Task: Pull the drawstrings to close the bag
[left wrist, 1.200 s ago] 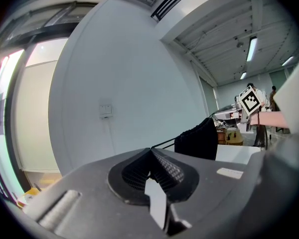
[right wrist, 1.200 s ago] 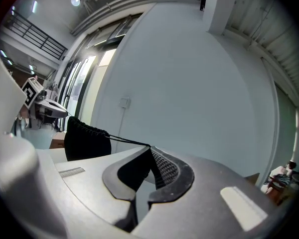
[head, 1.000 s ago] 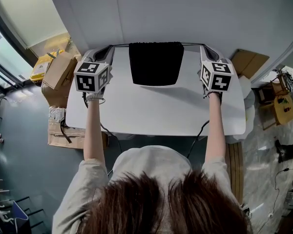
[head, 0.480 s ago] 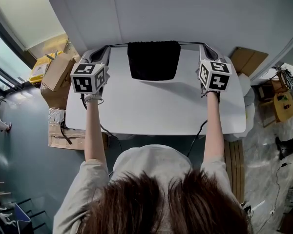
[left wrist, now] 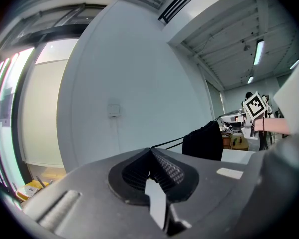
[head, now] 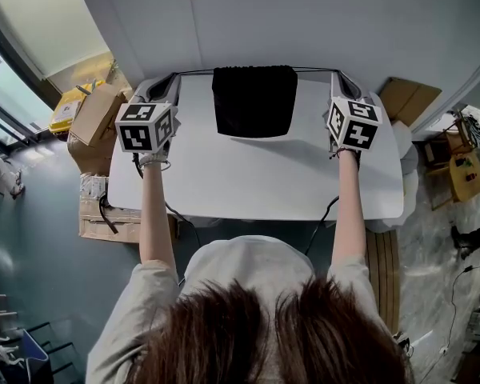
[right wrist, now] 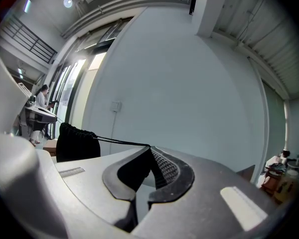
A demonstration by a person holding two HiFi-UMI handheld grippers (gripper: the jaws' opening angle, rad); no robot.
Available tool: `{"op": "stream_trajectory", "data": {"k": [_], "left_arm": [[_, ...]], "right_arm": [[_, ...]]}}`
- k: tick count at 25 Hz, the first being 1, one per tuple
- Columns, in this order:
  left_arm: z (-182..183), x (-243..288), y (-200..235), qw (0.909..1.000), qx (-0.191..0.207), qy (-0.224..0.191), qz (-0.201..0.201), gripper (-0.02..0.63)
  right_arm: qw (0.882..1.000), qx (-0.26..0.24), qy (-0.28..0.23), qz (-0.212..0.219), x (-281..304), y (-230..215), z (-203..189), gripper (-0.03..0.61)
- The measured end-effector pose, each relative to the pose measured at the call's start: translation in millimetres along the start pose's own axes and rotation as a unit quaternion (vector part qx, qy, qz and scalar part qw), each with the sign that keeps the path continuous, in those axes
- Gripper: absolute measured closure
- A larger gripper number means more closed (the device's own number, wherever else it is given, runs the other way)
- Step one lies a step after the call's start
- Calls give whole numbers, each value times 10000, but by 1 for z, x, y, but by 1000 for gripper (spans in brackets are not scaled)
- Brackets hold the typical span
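Right gripper (right wrist: 150, 147): jaws closed together, ribbed black pads meeting at tip, pinching thin black drawstring (right wrist: 122, 142). Drawstring runs taut, near level, leftward from jaw tip to gathered top of black bag (right wrist: 77, 143). Bag hangs from cord at left, mouth puckered. Behind: pale plain wall (right wrist: 189, 83), small switch plate (right wrist: 116, 105) on it. Tall windows (right wrist: 74, 83) at left. Person (right wrist: 41, 97) stands far left, small.
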State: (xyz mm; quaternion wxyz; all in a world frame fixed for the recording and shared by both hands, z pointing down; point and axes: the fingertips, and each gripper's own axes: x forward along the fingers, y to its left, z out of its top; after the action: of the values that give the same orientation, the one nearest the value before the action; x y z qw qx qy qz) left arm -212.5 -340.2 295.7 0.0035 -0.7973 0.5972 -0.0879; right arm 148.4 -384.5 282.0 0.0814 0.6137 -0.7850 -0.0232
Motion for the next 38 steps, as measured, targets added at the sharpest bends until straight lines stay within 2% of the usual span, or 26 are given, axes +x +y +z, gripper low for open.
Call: {"op": "stream_trajectory", "data": {"k": [38], "left_arm": [[-8,3,-3,9997,-128,1,225,612]], "right_arm": [[9991,256,-18,-342,-2,-24,-8,565]]}}
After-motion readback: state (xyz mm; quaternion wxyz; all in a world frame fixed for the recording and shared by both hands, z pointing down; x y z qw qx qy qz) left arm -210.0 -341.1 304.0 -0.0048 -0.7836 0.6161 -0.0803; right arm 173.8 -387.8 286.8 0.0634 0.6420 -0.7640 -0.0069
